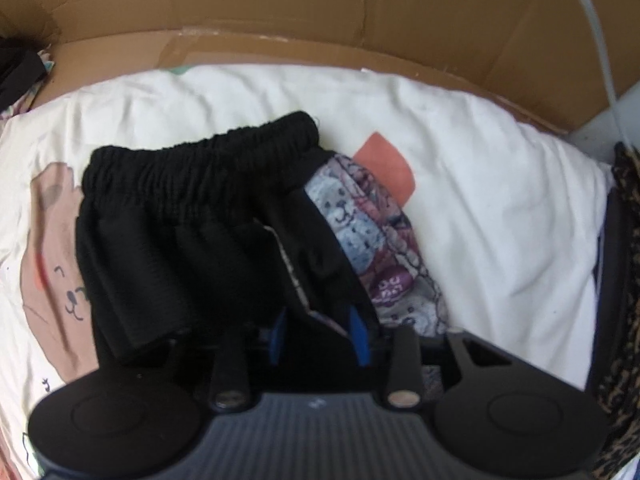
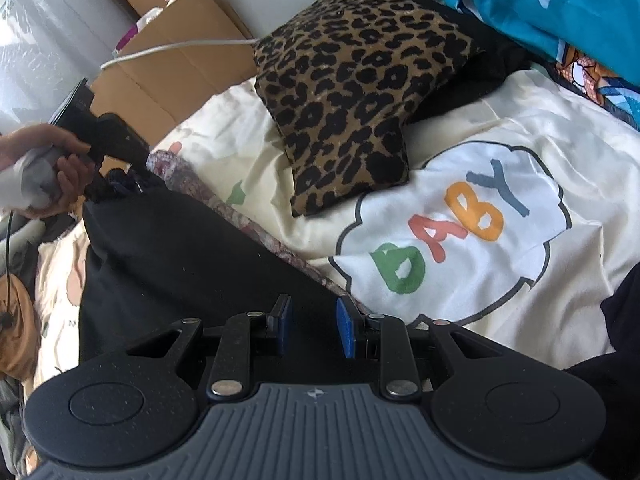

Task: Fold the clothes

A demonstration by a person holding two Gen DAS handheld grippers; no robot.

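Observation:
Black shorts (image 1: 180, 200) with a gathered waistband lie on a cream printed sheet (image 1: 500, 200). A grey and purple patterned cloth (image 1: 368, 232) shows along their right edge. My left gripper (image 1: 319, 332) points down at the shorts. A black fold with a patterned edge runs in between its blue pads (image 1: 358, 332); whether they press on it is unclear. In the right wrist view the shorts (image 2: 180, 260) stretch from a hand (image 2: 60, 168) holding that gripper down to my right gripper (image 2: 314, 316). Its pads stand apart, the cloth lying smooth beneath them.
A leopard-print cushion (image 2: 352, 92) rests on the sheet (image 2: 580, 152) past a "BABY" print (image 2: 460, 220). Bright blue fabric (image 2: 540, 0) is piled at the far right. Cardboard (image 1: 320, 0) lines the bed's far side, and a white cable (image 1: 600, 40) hangs over it.

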